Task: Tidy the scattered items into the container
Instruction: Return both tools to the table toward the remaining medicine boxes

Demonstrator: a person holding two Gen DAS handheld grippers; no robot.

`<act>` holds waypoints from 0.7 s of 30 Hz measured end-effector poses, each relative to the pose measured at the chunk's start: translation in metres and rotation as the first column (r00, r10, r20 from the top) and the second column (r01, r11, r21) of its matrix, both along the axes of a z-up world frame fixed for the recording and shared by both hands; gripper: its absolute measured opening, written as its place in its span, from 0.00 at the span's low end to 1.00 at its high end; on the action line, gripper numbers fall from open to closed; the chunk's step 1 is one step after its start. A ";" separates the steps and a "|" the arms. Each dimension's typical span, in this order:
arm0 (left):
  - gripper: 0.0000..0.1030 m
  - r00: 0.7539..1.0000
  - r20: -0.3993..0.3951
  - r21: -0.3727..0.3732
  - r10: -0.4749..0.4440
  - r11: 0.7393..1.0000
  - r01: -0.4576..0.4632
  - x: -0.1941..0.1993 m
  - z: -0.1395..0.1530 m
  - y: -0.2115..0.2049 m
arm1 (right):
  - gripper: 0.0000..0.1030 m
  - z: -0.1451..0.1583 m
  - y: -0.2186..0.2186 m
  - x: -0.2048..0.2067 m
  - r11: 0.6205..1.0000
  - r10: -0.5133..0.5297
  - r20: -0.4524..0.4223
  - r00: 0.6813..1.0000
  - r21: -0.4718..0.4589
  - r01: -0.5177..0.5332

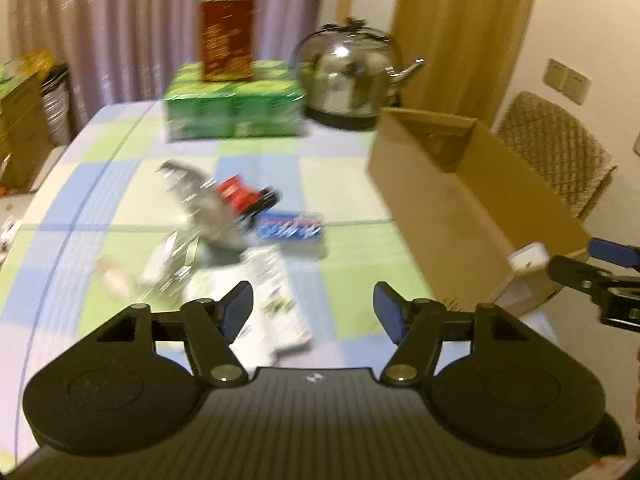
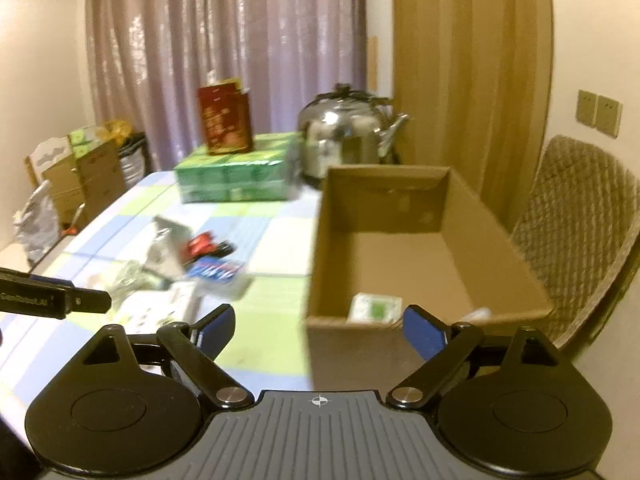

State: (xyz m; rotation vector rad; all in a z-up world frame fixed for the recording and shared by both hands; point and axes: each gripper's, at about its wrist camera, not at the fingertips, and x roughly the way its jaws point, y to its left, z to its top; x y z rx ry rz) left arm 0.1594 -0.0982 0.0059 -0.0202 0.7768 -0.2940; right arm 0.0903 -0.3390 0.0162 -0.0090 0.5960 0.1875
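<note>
A dining table [image 1: 352, 248] covered in a pastel blue, green and white checked cloth fills both blurred views. The left gripper [image 1: 313, 309] hangs above the near edge of the table with its blue-padded jaws spread apart and nothing between them. Below and beyond it lies a loose pile of scattered items: a white printed leaflet [image 1: 276, 292], a blue packet [image 1: 291, 231], a red and black object [image 1: 246, 196] and a silvery foil pouch [image 1: 200, 200], all too smeared to identify more closely.

To the right of the pile stands the container, an open cardboard box [image 2: 404, 256]. The right gripper [image 2: 318, 329] hovers at the box's near wall, its jaws spread wide and empty. Inside the box, against that near wall, lies a small white and green packet [image 2: 376, 307], with a pale object [image 2: 478, 314] just beside it.

At the far end of the table sits a green shrink-wrapped pack of cartons [image 1: 234, 106] with a dark red box [image 1: 228, 40] standing upright on top, and a shiny steel kettle [image 1: 348, 80] next to it. A woven chair [image 2: 576, 236] stands behind the box, and pale curtains [image 2: 224, 52] hang at the back.
</note>
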 end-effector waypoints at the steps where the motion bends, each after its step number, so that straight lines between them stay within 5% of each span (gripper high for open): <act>1: 0.64 1.000 -0.009 -0.002 0.014 1.000 -0.014 -0.006 -0.003 0.009 | 0.90 -0.003 0.005 -0.003 1.000 0.004 -0.009 1.000 0.005 -0.004; 11: 0.80 0.990 -0.056 0.043 0.129 0.991 -0.127 -0.059 -0.027 0.074 | 0.98 -0.029 0.047 -0.025 0.998 0.056 -0.094 0.994 0.044 -0.052; 21: 0.89 0.982 -0.076 0.072 0.173 0.983 -0.168 -0.061 -0.041 0.097 | 0.98 -0.048 0.076 -0.013 0.992 0.124 -0.146 0.981 0.032 -0.120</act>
